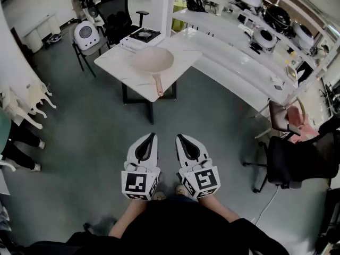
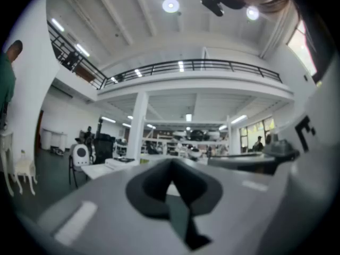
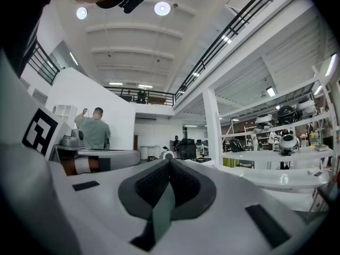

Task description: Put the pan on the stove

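Note:
A beige pan (image 1: 153, 60) with a wooden handle lies on the white table (image 1: 118, 64), its handle pointing toward me. Behind it on the same table sits a flat stove (image 1: 140, 37) with a black top. My left gripper (image 1: 154, 135) and right gripper (image 1: 178, 137) hang side by side over the grey floor, well short of the table. Both are shut with nothing between the jaws. In the left gripper view the table and stove (image 2: 119, 162) show small and far; the pan is hidden behind the shut jaws. The left gripper (image 2: 171, 170) and right gripper (image 3: 170, 166) point level.
A black office chair (image 1: 118, 15) and a white round device (image 1: 86, 35) stand behind the table. A long white bench (image 1: 239, 68) with shelves runs along the right. Another black chair (image 1: 297, 161) is at right. A person (image 3: 94, 132) stands at the far left.

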Available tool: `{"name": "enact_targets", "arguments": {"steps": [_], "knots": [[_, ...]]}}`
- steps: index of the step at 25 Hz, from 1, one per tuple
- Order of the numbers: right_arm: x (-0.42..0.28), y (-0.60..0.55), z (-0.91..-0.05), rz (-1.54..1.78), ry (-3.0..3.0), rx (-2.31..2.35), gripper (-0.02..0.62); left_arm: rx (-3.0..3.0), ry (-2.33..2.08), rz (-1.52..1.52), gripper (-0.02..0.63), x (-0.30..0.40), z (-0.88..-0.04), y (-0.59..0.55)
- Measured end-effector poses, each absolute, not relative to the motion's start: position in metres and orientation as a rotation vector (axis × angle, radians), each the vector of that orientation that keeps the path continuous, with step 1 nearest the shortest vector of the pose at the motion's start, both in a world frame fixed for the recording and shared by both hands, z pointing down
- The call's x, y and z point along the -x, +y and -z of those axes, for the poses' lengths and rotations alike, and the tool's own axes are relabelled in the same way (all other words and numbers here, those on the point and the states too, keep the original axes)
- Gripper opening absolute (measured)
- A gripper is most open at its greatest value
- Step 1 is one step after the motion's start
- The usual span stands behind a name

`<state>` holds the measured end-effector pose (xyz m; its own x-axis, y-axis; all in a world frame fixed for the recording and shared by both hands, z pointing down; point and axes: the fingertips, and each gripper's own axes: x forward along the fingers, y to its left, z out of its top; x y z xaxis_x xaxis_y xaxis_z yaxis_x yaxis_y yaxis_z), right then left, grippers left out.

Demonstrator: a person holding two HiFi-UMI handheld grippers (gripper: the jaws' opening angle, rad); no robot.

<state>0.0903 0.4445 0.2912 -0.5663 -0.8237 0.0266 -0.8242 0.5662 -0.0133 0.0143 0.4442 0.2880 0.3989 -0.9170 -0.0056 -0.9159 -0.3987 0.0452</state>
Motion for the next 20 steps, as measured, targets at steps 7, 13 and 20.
{"name": "enact_targets", "arguments": {"steps": [7,13,20], "knots": [[-0.088,0.440,-0.291,-0.029,-2.757,-1.488,0.020,-2.613,-1.679,0.055,0.008,-0.011,-0.290,0.439],[-0.087,0.426,-0.297,-0.051,-2.767,-1.481,0.023,-2.611,-1.660,0.063,0.009,-0.013,-0.297,0.426],[-0.084,0.381,-0.313,-0.088,-2.774,-1.453,0.026,-2.567,-1.657,0.036,0.127,-0.009,-0.318,0.381]]}}
